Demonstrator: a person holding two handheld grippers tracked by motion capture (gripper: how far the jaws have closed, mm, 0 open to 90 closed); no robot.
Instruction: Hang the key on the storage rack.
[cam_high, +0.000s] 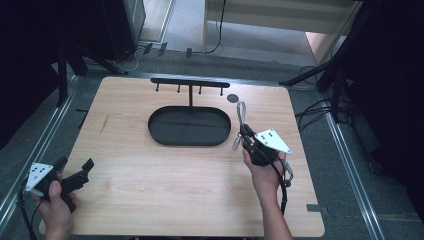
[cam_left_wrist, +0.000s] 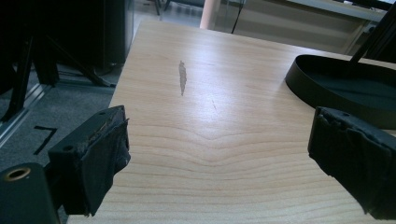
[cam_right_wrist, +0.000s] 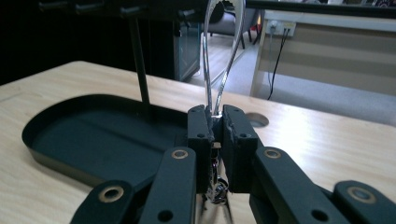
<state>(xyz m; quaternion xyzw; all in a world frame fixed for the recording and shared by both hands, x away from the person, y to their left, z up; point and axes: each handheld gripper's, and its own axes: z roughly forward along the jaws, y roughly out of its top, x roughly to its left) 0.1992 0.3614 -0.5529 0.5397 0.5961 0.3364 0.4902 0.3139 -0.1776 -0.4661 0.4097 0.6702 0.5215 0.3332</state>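
Because the right gripper (cam_right_wrist: 214, 126) pinches only a narrow part of the clear loop (cam_right_wrist: 223, 56), with the rest rising free above the jaws, the piece could twist or slide out if the hand tilts; it looks thin and glossy, so the grip is probably slight. In the high view the right gripper (cam_high: 246, 134) hangs over the table (cam_high: 150, 190) just right of the black oval tray (cam_high: 189, 126), the loop (cam_high: 241, 112) pointing toward the hook stand (cam_high: 190, 83) behind it. If the aim is a peg, the loop's small opening leaves little margin, and a nudge might rock the stand. Nearer, the left gripper (cam_high: 75, 172) rests spread and empty at the table's left edge, well apart.
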